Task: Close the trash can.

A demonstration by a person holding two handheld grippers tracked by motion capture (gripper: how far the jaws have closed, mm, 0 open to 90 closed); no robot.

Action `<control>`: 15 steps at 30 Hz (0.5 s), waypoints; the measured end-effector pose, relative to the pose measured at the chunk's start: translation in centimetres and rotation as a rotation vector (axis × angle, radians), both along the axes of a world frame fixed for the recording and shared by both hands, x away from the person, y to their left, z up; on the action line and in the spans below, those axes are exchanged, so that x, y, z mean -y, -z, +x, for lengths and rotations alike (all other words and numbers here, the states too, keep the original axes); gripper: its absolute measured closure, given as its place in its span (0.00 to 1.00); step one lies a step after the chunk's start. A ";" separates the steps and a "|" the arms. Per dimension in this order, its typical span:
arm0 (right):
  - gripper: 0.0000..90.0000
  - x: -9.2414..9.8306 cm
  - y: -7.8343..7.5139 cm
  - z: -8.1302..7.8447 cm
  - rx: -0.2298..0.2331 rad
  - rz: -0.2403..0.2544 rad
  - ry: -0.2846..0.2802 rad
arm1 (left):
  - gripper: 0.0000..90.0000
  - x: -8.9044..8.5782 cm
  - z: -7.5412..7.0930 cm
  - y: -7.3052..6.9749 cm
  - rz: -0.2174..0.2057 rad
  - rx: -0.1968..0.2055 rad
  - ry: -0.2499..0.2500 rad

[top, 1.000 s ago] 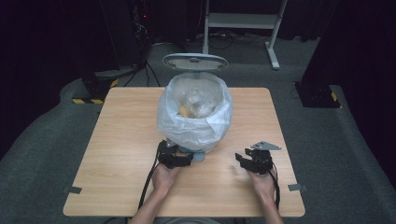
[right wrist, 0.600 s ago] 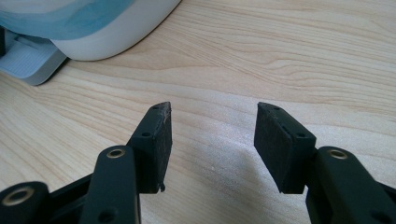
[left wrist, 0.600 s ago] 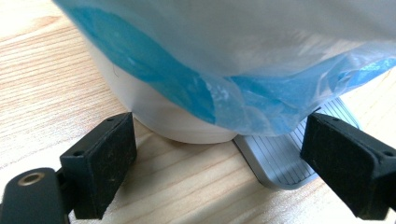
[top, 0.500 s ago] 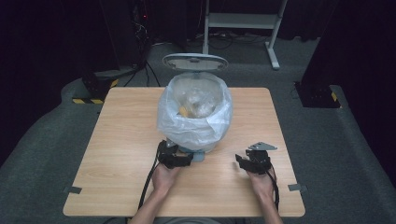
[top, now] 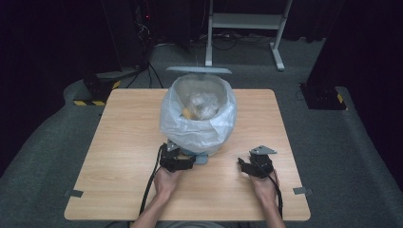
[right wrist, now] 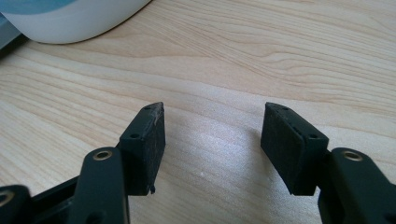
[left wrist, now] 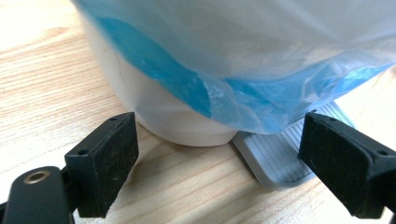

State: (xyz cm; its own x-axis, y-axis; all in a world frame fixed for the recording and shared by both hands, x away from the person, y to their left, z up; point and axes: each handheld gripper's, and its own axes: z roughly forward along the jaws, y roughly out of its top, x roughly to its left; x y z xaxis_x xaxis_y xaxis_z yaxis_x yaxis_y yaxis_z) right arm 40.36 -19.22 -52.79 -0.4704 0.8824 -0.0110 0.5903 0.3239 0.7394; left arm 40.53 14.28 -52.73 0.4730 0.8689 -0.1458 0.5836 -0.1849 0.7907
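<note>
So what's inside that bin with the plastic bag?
Inside the bag-lined bin, the high view shows crumpled clear plastic and something yellow-orange beside it. Anything below them is hidden by the bag's cloudy folds.

The high view looks from above the person's side, forward and down, and takes in the whole table (top: 119,142) from far off. The left gripper view sits low on the tabletop, very near the bin (left wrist: 173,116) and its pedal (left wrist: 280,158). The right gripper view looks down on bare wood close up, with the bin's (right wrist: 74,18) foot in its top corner. All three views share the bin (top: 199,118) and the table.
</note>
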 end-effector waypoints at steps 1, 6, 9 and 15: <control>0.44 0.0 0.0 0.0 -0.001 -0.001 0.001 | 0.14 -0.1 -0.1 0.0 -0.021 0.005 -0.010; 0.42 0.0 0.0 0.0 -0.001 -0.003 0.006 | 0.13 -0.7 -0.4 0.0 -0.087 0.023 -0.021; 0.39 0.0 0.0 0.1 -0.005 -0.003 0.015 | 0.14 -1.1 -0.5 0.0 -0.091 0.019 -0.021; 0.37 0.0 0.0 0.1 -0.007 -0.004 0.027 | 0.16 -2.8 -0.8 -0.3 -0.044 0.010 -0.065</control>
State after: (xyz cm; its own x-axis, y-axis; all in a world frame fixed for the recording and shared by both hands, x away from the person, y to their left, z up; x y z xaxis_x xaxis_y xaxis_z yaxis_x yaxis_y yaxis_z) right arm 40.49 -19.21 -52.79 -0.4467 0.8946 -0.0117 0.6038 0.3111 0.7339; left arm 39.73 17.09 -52.39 0.4171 0.8909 -0.1800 0.5855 -0.1119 0.8029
